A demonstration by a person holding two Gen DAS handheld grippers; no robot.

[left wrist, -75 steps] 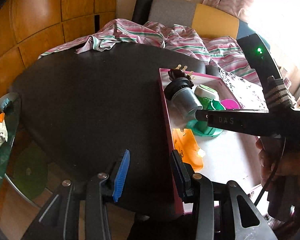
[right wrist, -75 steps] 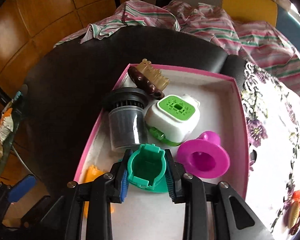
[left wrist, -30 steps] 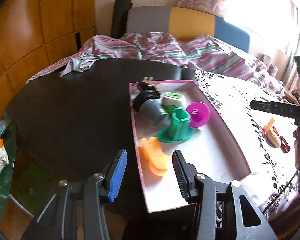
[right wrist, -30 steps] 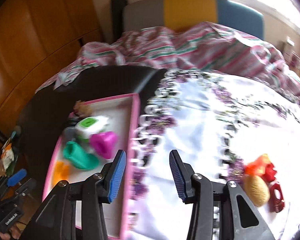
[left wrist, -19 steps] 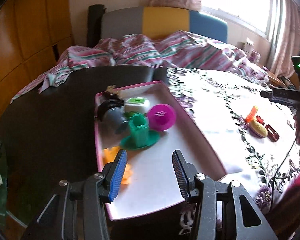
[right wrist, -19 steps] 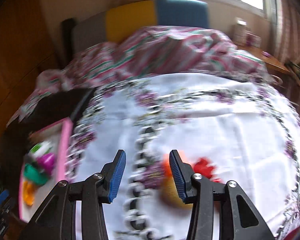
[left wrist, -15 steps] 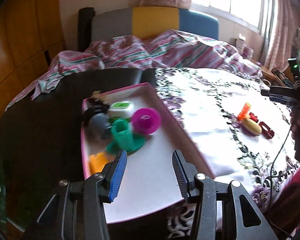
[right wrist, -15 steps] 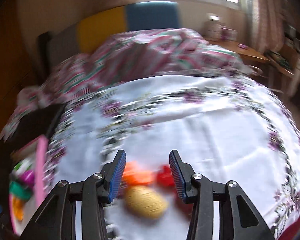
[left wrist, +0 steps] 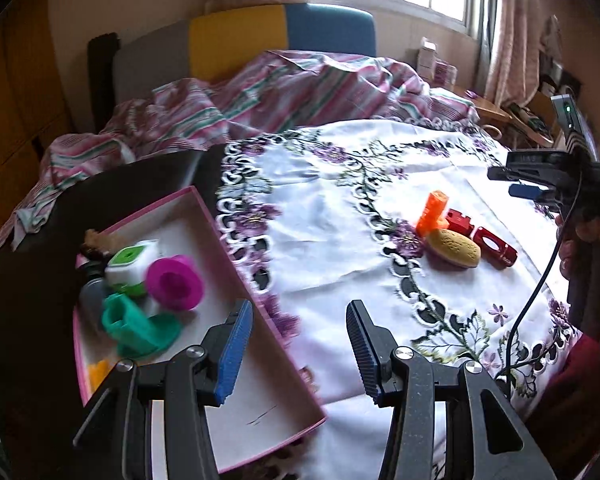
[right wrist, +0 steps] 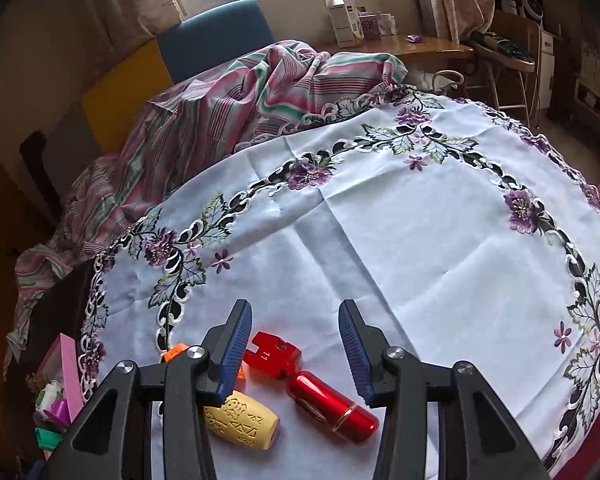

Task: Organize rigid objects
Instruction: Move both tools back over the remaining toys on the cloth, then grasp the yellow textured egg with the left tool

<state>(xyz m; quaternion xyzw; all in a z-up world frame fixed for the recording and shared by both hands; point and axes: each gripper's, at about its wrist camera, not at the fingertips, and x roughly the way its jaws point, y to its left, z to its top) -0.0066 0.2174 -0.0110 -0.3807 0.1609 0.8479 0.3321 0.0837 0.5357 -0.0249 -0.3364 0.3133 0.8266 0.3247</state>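
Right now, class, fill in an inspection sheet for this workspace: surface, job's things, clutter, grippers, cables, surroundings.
Surface: floral tablecloth over a dark table.
Job's things: pink tray holds teal holder, magenta cup, green-white box; yellow cylinder, red tube, red block, orange piece lie on the cloth.
Clutter: nothing seen.
Grippers: left gripper, right gripper open, empty.
Cables: black cable.
Surroundings: striped bedding, window.

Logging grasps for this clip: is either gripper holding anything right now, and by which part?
Nothing is held. The left gripper and right gripper are both open and empty.
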